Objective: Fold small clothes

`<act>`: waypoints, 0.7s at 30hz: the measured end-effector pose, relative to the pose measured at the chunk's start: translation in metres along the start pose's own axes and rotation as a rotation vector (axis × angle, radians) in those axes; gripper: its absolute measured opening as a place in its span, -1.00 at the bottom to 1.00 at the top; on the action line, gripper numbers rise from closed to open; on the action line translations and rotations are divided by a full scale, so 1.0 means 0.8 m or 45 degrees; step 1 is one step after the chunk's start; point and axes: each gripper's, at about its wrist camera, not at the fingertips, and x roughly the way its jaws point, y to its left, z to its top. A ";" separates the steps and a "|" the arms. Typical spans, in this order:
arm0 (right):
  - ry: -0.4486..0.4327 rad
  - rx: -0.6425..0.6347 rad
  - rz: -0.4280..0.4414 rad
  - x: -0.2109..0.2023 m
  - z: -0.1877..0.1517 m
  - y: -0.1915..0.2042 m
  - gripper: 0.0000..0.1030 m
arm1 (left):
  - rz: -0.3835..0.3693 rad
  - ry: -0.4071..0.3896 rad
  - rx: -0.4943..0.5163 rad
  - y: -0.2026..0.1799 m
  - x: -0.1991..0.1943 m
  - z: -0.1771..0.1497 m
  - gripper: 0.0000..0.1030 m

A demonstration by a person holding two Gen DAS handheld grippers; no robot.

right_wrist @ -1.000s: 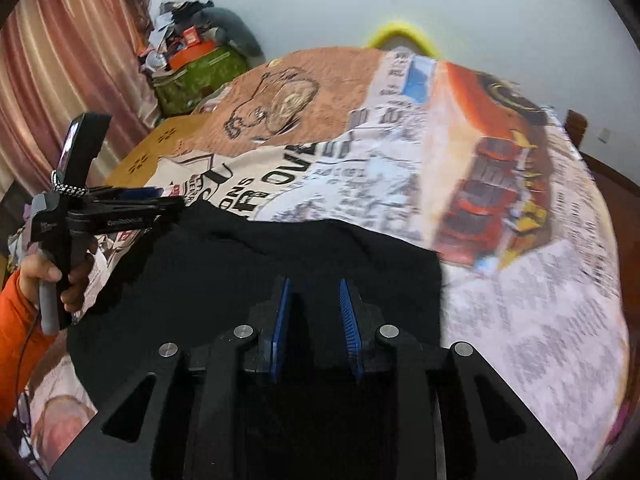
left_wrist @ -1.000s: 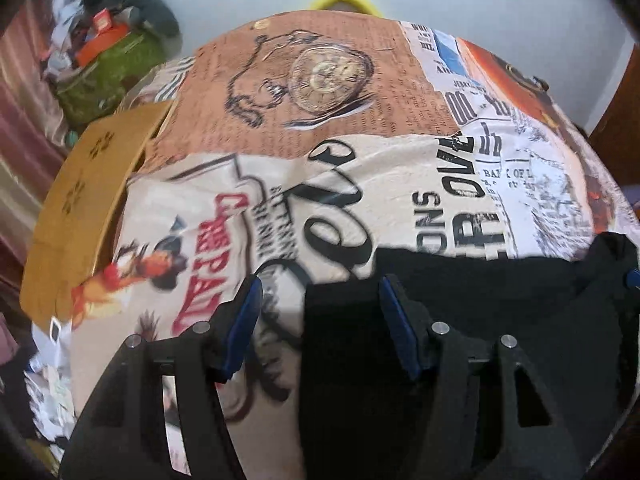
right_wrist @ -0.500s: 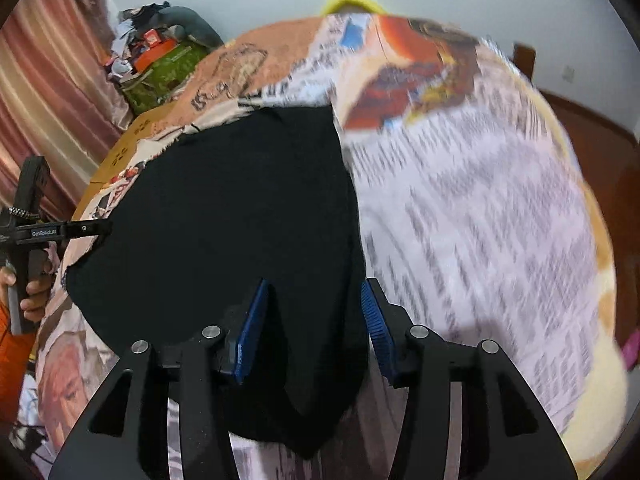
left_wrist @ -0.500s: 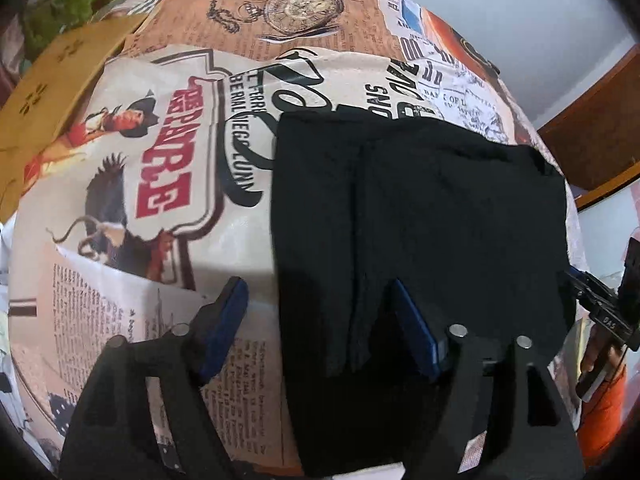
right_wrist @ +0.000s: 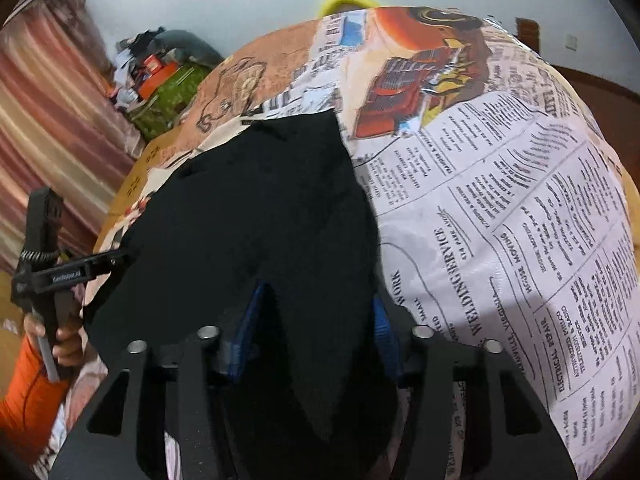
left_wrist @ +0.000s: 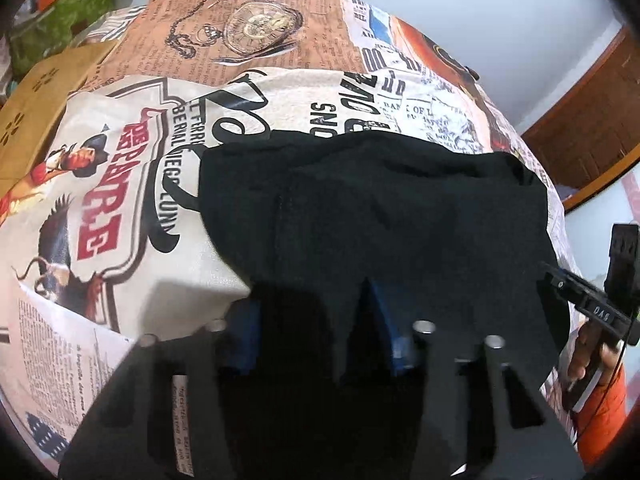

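Note:
A black garment (left_wrist: 380, 208) lies spread on a bedspread printed with old newspapers (left_wrist: 120, 140). My left gripper (left_wrist: 314, 320) is at its near left hem. The jaws are closing, and a bunched fold of black cloth fills the gap between the blue pads. In the right wrist view the same garment (right_wrist: 260, 208) reaches down to my right gripper (right_wrist: 316, 328), also closing with a raised fold of cloth between its pads. Each gripper shows in the other's view, held by a hand in an orange sleeve (right_wrist: 36, 392).
A green bag piled with clutter (right_wrist: 168, 92) stands beyond the bed's far left corner, next to a striped curtain (right_wrist: 52, 120). A tan flat board (left_wrist: 36, 96) lies at the left edge. Brown wooden furniture (left_wrist: 592, 136) stands at the right. The bedspread (right_wrist: 500, 200) stretches bare to the right.
Both grippers came down to the garment's near hem. Their jaws stood wider half a second ago and have narrowed around the cloth, which now bunches up between the pads.

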 end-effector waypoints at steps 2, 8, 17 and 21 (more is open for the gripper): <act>0.016 0.007 0.030 0.002 -0.003 0.002 -0.68 | 0.005 -0.004 -0.015 0.002 -0.001 -0.001 -0.44; -0.031 -0.050 -0.008 -0.017 -0.005 0.025 -0.82 | 0.058 -0.088 0.035 -0.001 -0.037 -0.008 -0.77; -0.164 -0.204 0.016 -0.076 0.006 0.099 -0.84 | 0.097 -0.321 0.100 0.001 -0.151 -0.006 -0.79; -0.210 -0.253 0.048 -0.084 0.015 0.138 -0.84 | 0.133 -0.395 0.085 0.023 -0.197 -0.002 -0.79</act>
